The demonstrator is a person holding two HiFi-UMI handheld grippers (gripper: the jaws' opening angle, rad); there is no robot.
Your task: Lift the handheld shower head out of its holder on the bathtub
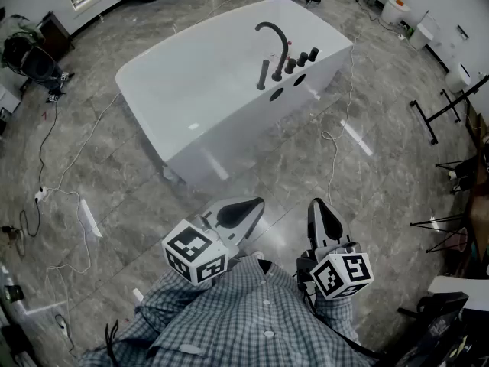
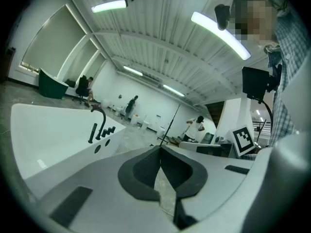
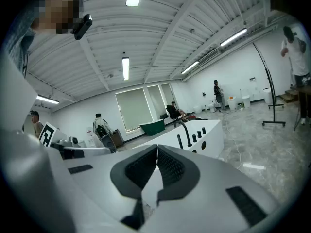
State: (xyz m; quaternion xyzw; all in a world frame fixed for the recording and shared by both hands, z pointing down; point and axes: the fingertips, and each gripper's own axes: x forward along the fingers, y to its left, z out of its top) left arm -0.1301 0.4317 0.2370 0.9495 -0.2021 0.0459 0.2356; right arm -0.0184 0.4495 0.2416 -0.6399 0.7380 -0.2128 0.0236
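The white bathtub (image 1: pixel 191 90) stands on the grey floor a good way ahead of me. On its far rim the dark handheld shower head (image 1: pixel 263 75) stands upright in its holder beside the curved faucet (image 1: pixel 273 40) and a row of knobs (image 1: pixel 302 58). Both grippers hover close to my body, well short of the tub. My left gripper (image 1: pixel 248 203) is shut with nothing in it, and so is my right gripper (image 1: pixel 317 204). The left gripper view has the shower head (image 2: pixel 91 133) far off at left, beyond the left gripper (image 2: pixel 159 149). The right gripper view shows the shower head (image 3: pixel 180 141) beyond the right gripper (image 3: pixel 156 148).
Cables (image 1: pixel 69 174) trail over the floor at left, and another cable (image 1: pixel 336 140) runs beside the tub. Black stands (image 1: pixel 451 113) line the right side. White buckets (image 1: pixel 397 10) sit at the back. Several people (image 2: pixel 130 106) are far across the hall.
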